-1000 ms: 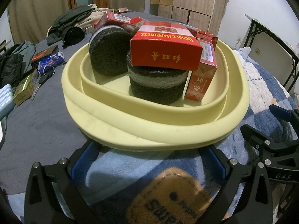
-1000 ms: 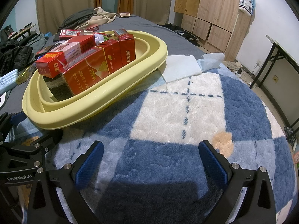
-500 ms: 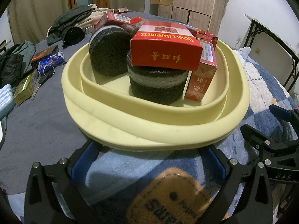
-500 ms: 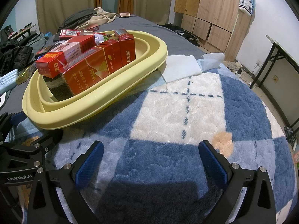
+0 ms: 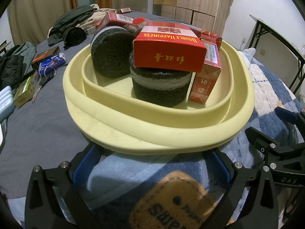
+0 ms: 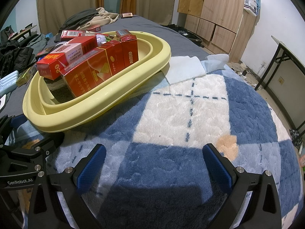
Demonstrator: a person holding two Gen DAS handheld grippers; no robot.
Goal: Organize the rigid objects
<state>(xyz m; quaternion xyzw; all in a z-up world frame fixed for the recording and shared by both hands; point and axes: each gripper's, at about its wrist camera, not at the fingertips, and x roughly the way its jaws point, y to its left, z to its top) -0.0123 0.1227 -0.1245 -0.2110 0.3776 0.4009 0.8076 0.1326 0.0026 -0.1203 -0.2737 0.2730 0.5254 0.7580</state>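
Left wrist view: the left gripper (image 5: 150,164) hangs with jaws wide apart, empty, just before the yellow basin (image 5: 152,133) holding a red carton (image 5: 169,51) on a dark foam roll (image 5: 161,87). Right wrist view: the right gripper (image 6: 152,162), jaws spread and empty, hovers over the blue-and-white blanket (image 6: 181,114), the basin at left.

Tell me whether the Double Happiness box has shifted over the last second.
No. The Double Happiness box sits on the same dark foam cylinder, unchanged against the yellow basin rim in the left wrist view.

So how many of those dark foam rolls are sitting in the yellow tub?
2. One foam roll lies on its side at the back left of the tub; the other stands in front under a red box. More may be hidden.
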